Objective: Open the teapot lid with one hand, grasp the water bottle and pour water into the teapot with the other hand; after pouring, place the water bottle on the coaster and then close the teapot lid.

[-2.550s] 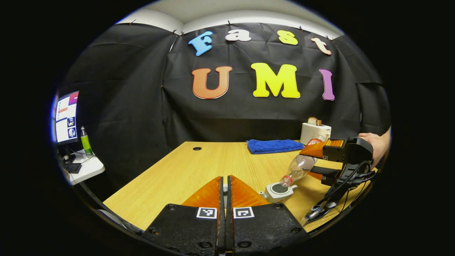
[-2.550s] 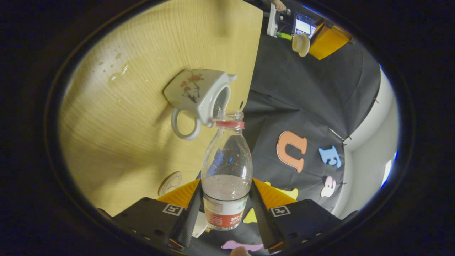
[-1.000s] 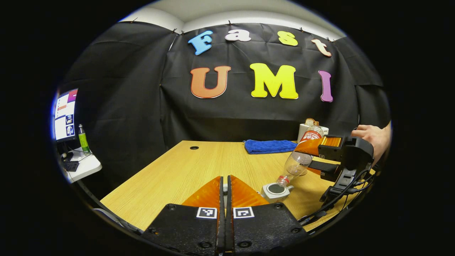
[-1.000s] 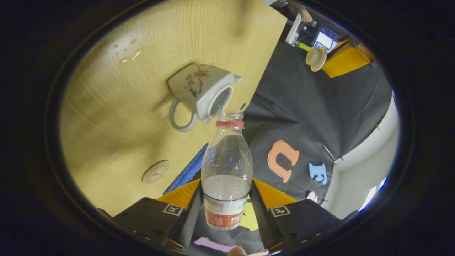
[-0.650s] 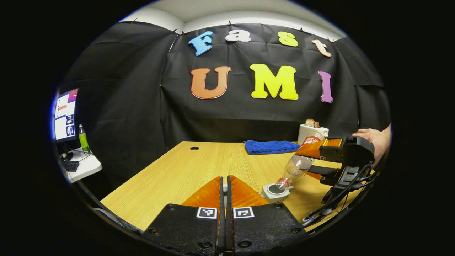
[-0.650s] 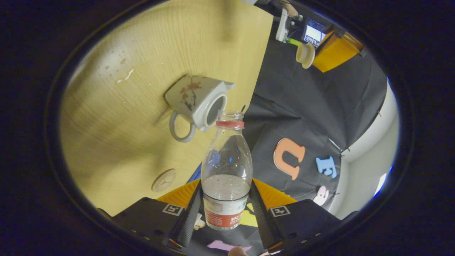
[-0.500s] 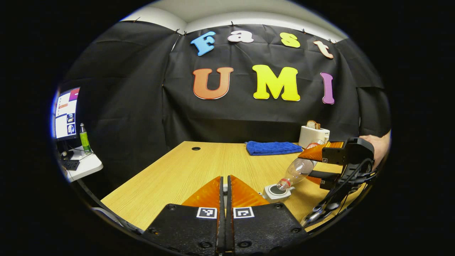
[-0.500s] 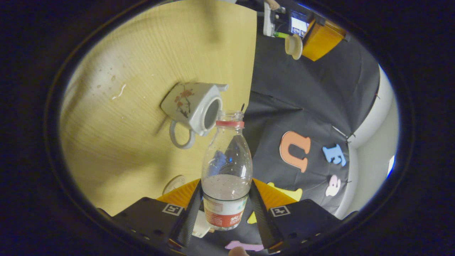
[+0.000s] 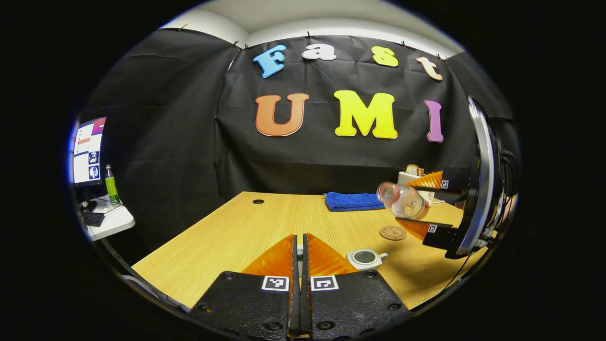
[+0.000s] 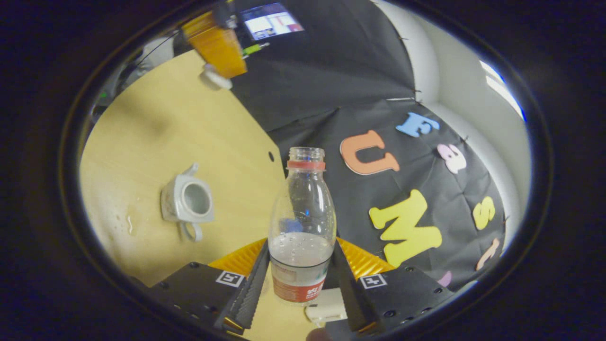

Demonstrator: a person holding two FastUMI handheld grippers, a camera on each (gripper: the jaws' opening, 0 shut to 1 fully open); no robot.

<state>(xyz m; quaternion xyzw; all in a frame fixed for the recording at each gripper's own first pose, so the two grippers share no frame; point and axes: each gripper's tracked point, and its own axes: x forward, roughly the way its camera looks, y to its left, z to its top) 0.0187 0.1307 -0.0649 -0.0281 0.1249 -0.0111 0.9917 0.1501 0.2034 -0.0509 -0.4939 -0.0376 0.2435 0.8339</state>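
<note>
My right gripper (image 10: pixel 301 253) is shut on the lower half of a clear uncapped water bottle (image 10: pixel 303 213) with a red neck ring and a little water inside. In the left gripper view that bottle (image 9: pixel 402 200) is lifted, mouth turned away from the pot, held by the right gripper (image 9: pixel 411 204) above the round brown coaster (image 9: pixel 393 232). The white teapot (image 9: pixel 365 258) stands open on the table; it also shows as the teapot (image 10: pixel 187 201) below and left of the bottle. My left gripper (image 9: pixel 299 245) is shut; farther off, the left gripper (image 10: pixel 214 70) holds the white lid (image 10: pixel 214 81) above the table.
Spilled water drops (image 10: pixel 125 222) lie beside the teapot. A blue towel (image 9: pixel 352 201) and a white toaster (image 9: pixel 411 176) sit at the back of the wooden table (image 9: pixel 236 232). A side desk with a monitor (image 9: pixel 87 151) and green bottle (image 9: pixel 112 187) stands left.
The bottle's neck was tipped over the teapot's opening; now the right gripper has swung it up and away, clear of the pot. The left gripper has stayed put.
</note>
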